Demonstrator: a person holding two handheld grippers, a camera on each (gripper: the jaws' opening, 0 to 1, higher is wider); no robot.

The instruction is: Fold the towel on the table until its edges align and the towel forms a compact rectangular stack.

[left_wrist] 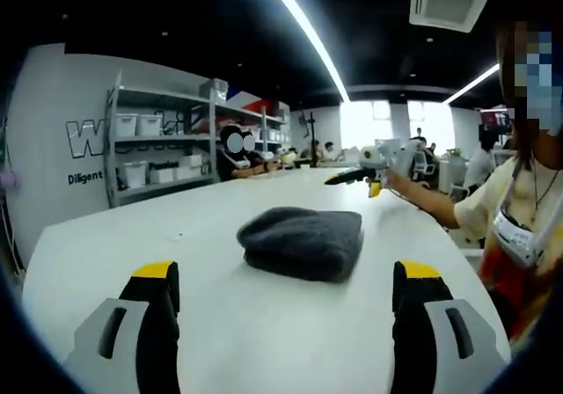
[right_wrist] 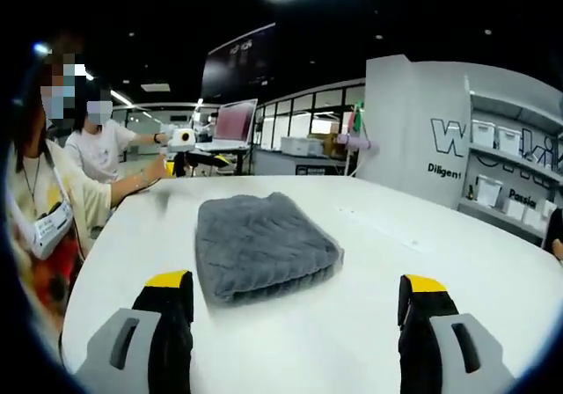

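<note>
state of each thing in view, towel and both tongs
towel: folded into a compact stack, lying on the white table, untouched
left tongs: open, holding nothing, short of the towel
right tongs: open, holding nothing, short of the towel

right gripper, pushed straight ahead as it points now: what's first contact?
Probably the towel: it lies folded on the table, ahead between the open jaws, slightly left of centre. The right gripper sits short of it; depth is unclear.

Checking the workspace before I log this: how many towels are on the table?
1. A single grey towel, folded into a compact stack, lies on the white table ahead of both open grippers, touching neither. Layers within the stack can't be separated.
</note>
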